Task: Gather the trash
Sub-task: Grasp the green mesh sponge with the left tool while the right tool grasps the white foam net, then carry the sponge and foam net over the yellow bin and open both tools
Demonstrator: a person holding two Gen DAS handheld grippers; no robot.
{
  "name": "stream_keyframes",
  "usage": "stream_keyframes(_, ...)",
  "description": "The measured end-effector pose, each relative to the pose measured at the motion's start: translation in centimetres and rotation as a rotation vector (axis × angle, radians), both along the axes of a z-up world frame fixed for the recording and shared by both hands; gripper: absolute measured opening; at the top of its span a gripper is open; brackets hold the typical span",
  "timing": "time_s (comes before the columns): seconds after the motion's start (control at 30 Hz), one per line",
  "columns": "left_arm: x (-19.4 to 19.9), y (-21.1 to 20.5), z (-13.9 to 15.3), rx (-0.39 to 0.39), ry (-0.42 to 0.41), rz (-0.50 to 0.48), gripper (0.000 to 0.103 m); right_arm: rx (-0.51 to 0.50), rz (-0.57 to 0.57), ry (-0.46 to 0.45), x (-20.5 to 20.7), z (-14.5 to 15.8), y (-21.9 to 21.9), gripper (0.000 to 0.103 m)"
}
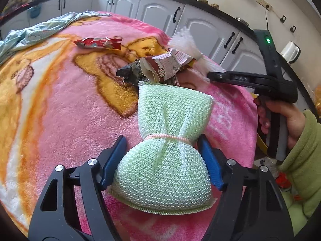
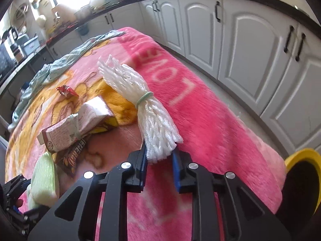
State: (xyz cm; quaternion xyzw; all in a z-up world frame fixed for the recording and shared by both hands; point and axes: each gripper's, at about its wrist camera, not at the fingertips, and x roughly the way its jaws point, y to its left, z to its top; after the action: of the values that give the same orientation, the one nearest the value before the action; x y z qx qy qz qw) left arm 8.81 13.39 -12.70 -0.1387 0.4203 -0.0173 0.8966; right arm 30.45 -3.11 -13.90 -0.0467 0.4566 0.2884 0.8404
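While the left gripper (image 1: 162, 160) is clamping its 2 blue pads (image 1: 210, 164) on a pale green mesh scouring pad (image 1: 170, 140) cinched at the waist by a pink band, the pad is lying on the pink cartoon-print blanket (image 1: 60, 120). Its far end is touching a crumpled brown-and-white carton (image 1: 166, 66) heaped on dark snack wrappers. A red foil wrapper (image 1: 98, 42) is sitting well apart, farther up the blanket. The right gripper (image 2: 159, 158) is pinching the near end of a white foam net bundle (image 2: 140, 104) tied with a green hair band (image 2: 144, 98); the bundle is resting on the blanket beside the carton. A yellow bin rim (image 2: 301, 156) is showing at the right edge.
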Motion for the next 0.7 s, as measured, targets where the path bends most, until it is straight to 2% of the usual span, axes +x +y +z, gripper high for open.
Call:
stream_keyframes(0.13,-0.1,-0.3,0.1,0.019,-0.002,-0.013,0.058,-0.002,-0.006,0.000,-1.0,0.1,-1.7,0.018)
stream_keyframes(0.3,-0.3,-0.1,0.3,0.008,-0.011,-0.005,0.055,0.001,-0.002,0.006,-2.4,0.1,-3.8,0.018)
stream_keyframes(0.7,-1.0,-1.9,3.4,-0.011,-0.098,-0.045,0.054,0.050,0.004,0.027,-5.9,1.3,-7.8,0.017)
